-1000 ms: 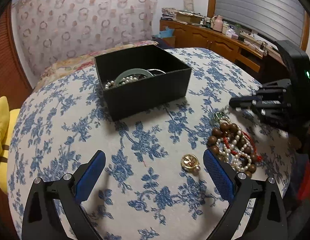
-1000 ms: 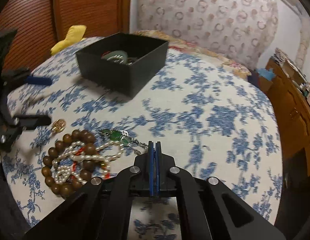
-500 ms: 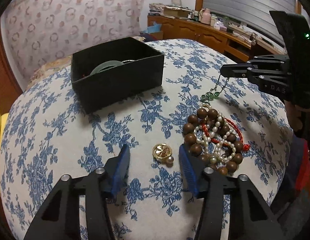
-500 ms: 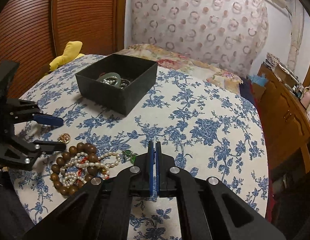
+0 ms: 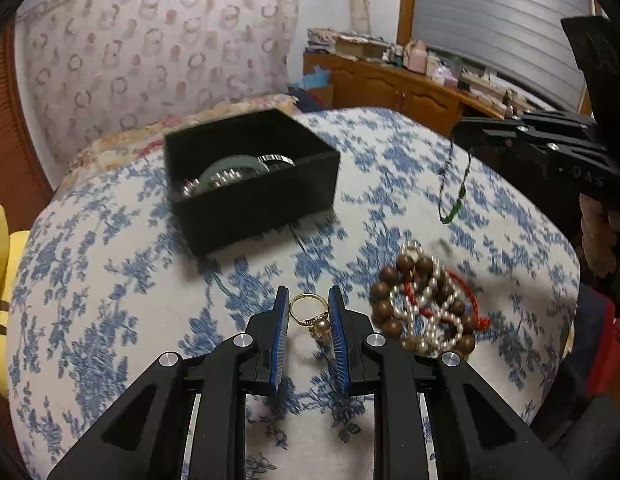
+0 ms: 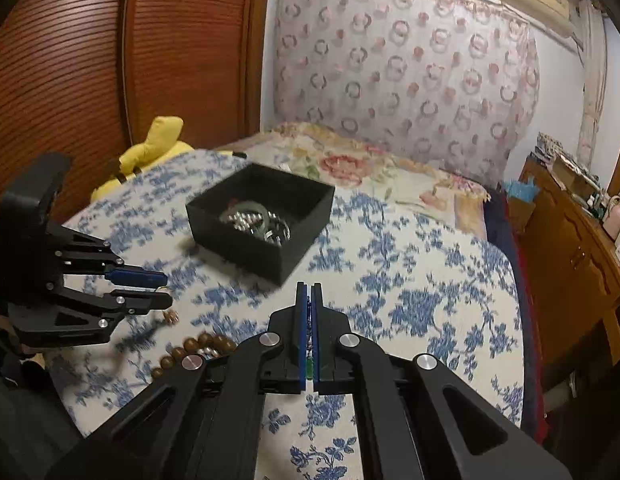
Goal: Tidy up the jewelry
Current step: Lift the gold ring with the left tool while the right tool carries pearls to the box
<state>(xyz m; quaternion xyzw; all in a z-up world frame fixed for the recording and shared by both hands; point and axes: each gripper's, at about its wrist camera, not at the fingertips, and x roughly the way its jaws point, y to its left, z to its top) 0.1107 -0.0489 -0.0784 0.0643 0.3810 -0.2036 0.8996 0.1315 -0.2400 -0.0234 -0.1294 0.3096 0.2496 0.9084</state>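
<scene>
Jewelry lies on the blue-flowered bedspread (image 5: 109,280) before you. Your left claw (image 5: 308,304) pinches a gold ring (image 5: 307,312) between its blue pads, low over the cloth. Just right of it sits a tangle of brown beads and pearls (image 5: 426,308). Your right claw (image 6: 310,316), pressed together, holds a thin green-beaded chain (image 5: 454,184) dangling in the air. Farther off, the black box (image 5: 249,184) holds a green bangle (image 5: 233,162) and pearls.

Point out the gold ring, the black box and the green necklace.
gold ring (image 5: 307,309): left wrist view, on its band, between the tool's pads.
black box (image 5: 265,208): left wrist view, on its front wall.
green necklace (image 5: 454,211): left wrist view, on its hanging lower loop.
</scene>
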